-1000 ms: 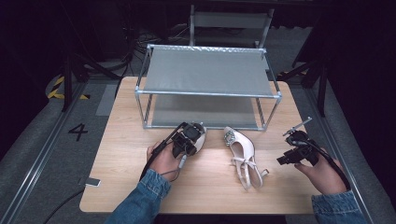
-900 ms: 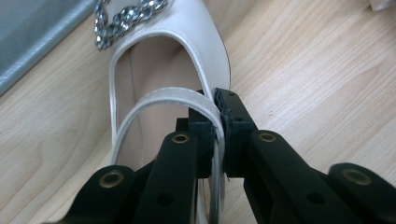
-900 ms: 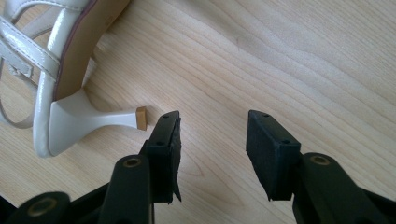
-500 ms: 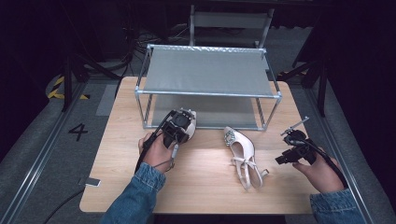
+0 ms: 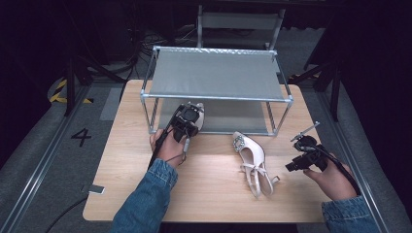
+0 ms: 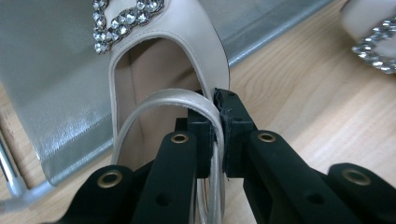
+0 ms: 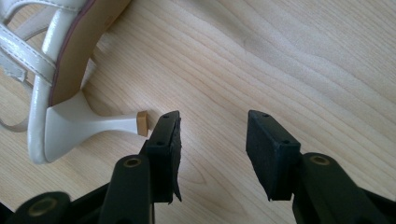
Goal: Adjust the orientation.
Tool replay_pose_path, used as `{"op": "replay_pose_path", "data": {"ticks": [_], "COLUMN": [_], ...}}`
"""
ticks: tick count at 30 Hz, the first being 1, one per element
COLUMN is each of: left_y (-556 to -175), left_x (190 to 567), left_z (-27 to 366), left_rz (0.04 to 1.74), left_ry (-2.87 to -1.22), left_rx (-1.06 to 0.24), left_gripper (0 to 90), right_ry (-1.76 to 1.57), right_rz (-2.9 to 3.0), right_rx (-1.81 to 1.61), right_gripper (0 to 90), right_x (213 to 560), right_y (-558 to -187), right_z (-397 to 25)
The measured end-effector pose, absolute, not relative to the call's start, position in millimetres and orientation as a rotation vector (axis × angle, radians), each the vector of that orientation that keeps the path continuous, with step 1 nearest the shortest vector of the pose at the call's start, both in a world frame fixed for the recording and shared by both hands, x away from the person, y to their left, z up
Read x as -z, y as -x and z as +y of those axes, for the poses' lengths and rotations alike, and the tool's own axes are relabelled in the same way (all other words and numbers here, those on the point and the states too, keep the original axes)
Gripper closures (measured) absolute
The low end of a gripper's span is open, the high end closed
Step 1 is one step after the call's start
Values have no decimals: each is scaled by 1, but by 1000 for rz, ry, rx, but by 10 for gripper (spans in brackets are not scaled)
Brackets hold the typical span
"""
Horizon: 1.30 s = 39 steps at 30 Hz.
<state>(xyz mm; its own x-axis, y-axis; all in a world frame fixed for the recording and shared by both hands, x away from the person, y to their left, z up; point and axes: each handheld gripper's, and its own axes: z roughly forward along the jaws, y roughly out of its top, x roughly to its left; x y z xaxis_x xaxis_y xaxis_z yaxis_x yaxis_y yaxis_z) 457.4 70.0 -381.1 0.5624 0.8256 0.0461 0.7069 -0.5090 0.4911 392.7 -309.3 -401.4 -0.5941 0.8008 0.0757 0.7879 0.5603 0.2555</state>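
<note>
left gripper [image 6: 217, 135]: jaws pinched tight on the pale strap [image 6: 163, 100] of the cream shoe [image 6: 159, 60], clamped right at the heel end; in the high view this gripper [image 5: 190, 118] sits at the front left of the rack.
held shoe: its toe points in toward the rack's lower shelf [image 6: 56, 93], the rhinestone buckle [image 6: 123, 14] glittering over the silver fabric; the high view shows its toe [image 5: 199, 110] at the shelf's front edge, though whether the sole rests on the shelf cannot be told.
left hand [image 5: 168, 145]: wrapped around the gripper's handle, denim sleeve [image 5: 145, 194] running back to the near edge.
second shoe [image 5: 252, 160]: lying on the wooden table [image 5: 121, 145], out in front of the rack and well apart from the first, buckle end toward the rack, straps toward the person.
right gripper [image 7: 212, 140]: jaws wide apart, nothing between them, low over bare wood; in the high view it [image 5: 303, 158] sits to the right of the second shoe.
heel [image 7: 107, 123]: the thin heel lies along the tabletop, its tan tip [image 7: 142, 122] just beside the near jaw, and contact cannot be made out.
right hand [image 5: 335, 177]: gripping the handle near the table's right edge.
rack [image 5: 218, 73]: two-tier metal frame, grey top shelf, standing at the far half of the table.
</note>
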Motion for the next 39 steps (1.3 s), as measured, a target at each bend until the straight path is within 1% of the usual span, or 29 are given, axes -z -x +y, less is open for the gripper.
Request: {"op": "replay_pose_path", "data": {"ticks": [8, 12, 14, 17, 21, 24, 27, 28, 29, 30, 31, 32, 33, 34, 35, 36, 39], "left_y": [-472, -473, -477, -482, -484, -486, -490, -492, -492, -489, -490, -488, -488, -487, -487, -486, -482], "left_x": [387, 391, 393, 399, 400, 403, 404, 403, 403, 401, 399, 398, 398, 397, 397, 396, 394], "left_z": [61, 59, 59, 59, 54, 50, 48, 49, 49, 47, 49, 49, 49, 49, 49, 50, 54], "left_rz": [1259, 1261, 1267, 1273, 1285, 1311, 1283, 1243, 1243, 1286, 1266, 1272, 1272, 1269, 1262, 1248, 1233], "left_ry": [-2353, -2345, -2365, -2351, -2353, -2327, -2360, -2376, -2376, -2323, -2328, -2308, -2308, -2306, -2305, -2301, -2256], "left_rx": [-401, -447, -425, -365, -375, -344, -351, -341, -341, -318, -300, -246, -246, -225, -229, -223, -189], "left_gripper": [849, 850, 849, 848, 848, 847, 839, 826, 794, 794, 735, 645, 609, 609, 580, 580, 527], "right_ry": [-1382, -1382, -1374, -1373, -1370, -1375, -1377, -1381, -1381, -1376, -1376, -1380, -1380, -1378, -1376, -1376, -1375], "right_rz": [2739, 2742, 2744, 2748, 2750, 2749, 2752, 2754, 2754, 2756, 2756, 2752, 2752, 2754, 2757, 2757, 2756], "right_rx": [-403, -396, -401, -393, -384, -383, -376, -374, -374, -375, -376, -376, -376, -375, -373, -373, -366], "right_gripper": [554, 554, 554, 554, 554, 553, 553, 552, 552, 552, 551, 550, 550, 550, 548, 548, 547], "right_x": [404, 405, 406, 407, 408, 409, 410, 411, 411, 411, 411, 411, 411, 411, 411, 411, 411], "right_y": [-392, -391, -391, -390, -389, -389, -389, -388, -388, -388, -388, -388, -388, -388, -388, -388, -388], "right_z": [-309, -308, -308, -307, -306, -307, -307, -307, -307, -308, -308, -308, -308, -308, -308, -308, -306]}}
